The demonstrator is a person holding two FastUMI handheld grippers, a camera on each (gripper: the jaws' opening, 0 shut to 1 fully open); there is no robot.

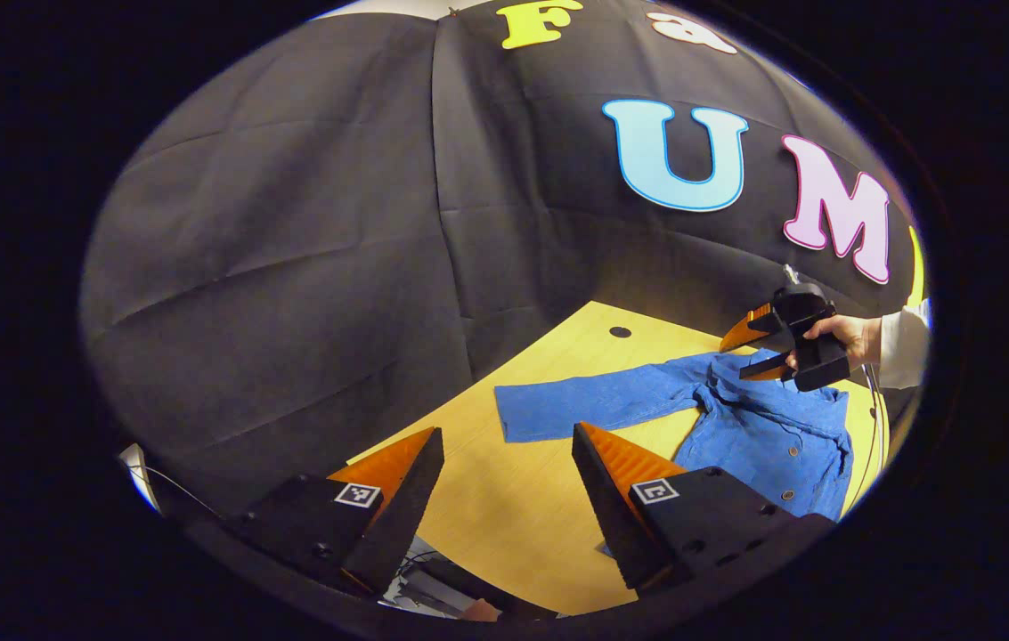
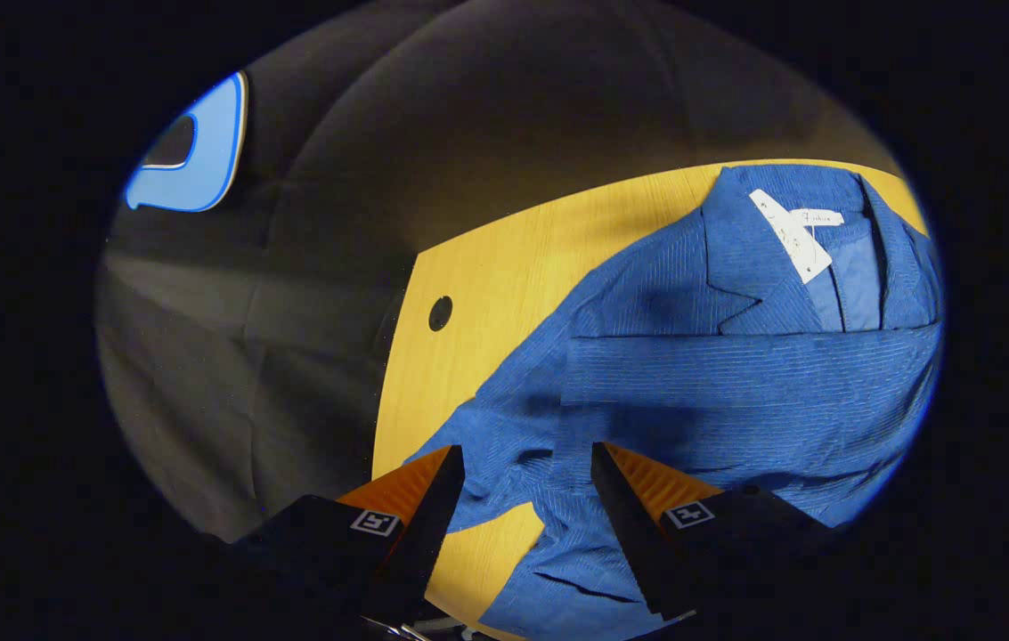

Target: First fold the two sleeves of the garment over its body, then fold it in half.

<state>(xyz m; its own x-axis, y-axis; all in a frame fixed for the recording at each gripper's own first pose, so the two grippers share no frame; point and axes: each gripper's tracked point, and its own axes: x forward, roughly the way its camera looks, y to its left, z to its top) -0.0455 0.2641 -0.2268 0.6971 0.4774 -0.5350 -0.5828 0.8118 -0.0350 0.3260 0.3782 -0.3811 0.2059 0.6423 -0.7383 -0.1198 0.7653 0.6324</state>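
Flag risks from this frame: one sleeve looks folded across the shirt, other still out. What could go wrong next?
1. The outstretched sleeve lies flat on the table; the open left gripper may pinch only one layer or miss it.
2. The right gripper hangs open above the folded sleeve; lowering there could drag that fold askew.
3. The shirt sits near the table's edge, so a tug might slide it off.

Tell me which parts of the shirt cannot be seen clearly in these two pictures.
- Left gripper view: the blue shirt has its hem cut off behind the left claw; its far shoulder is hidden by the right claw and the hand.
- Right gripper view: the tag print is too small; the lower shirt is cut off by the picture's edge.
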